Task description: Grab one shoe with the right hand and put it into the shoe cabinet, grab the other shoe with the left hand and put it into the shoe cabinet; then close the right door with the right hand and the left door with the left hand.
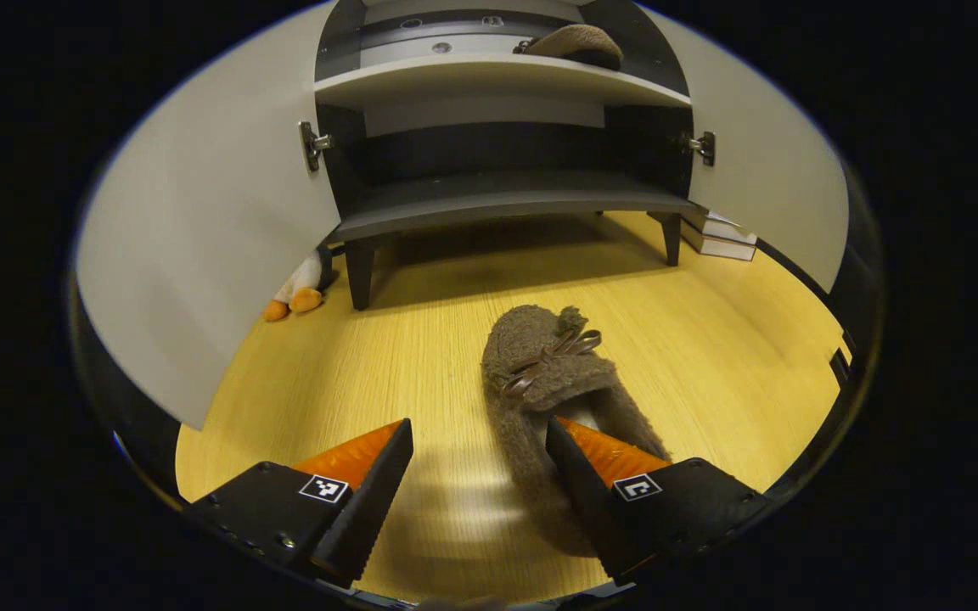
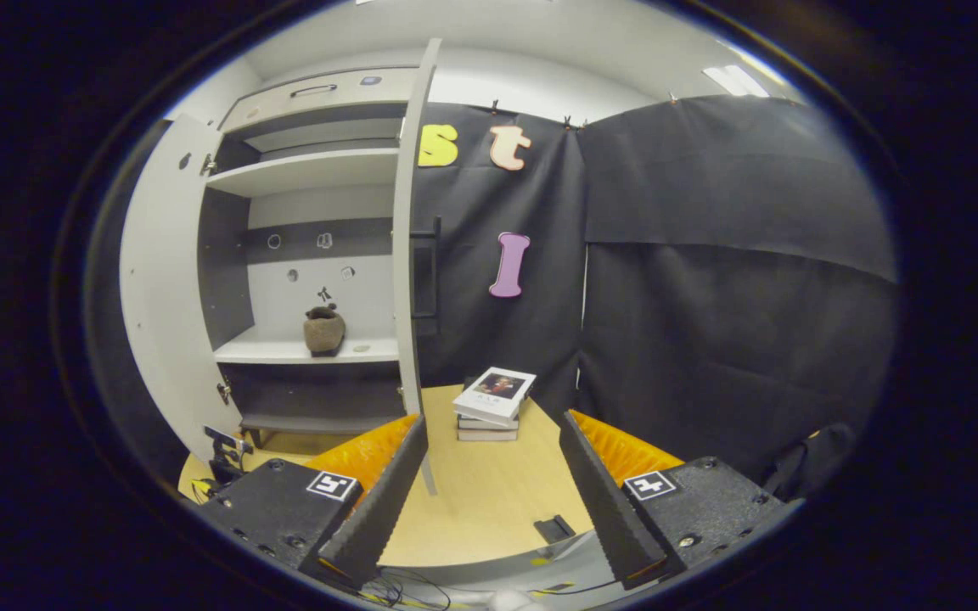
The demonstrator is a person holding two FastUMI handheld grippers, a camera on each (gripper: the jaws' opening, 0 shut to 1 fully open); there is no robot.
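A small plush toy (image 1: 295, 293) with orange feet lies on the pale wooden floor (image 1: 735, 356) at about nine o'clock in the left gripper view. A stack of books (image 2: 493, 404) sits on the floor near the centre of the right gripper view, just before the black cloth wall (image 2: 710, 280). A small dark flat object (image 2: 554, 529) lies at six o'clock, with loose cables (image 2: 404, 587) lower still.

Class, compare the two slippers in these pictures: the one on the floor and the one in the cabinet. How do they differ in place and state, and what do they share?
The floor slipper lies on the wooden floor; the shelf slipper sits on a cabinet shelf. The floor slipper has the open left claw around its heel end; the shelf slipper stands free of the open right claw. Both are brown and fuzzy.
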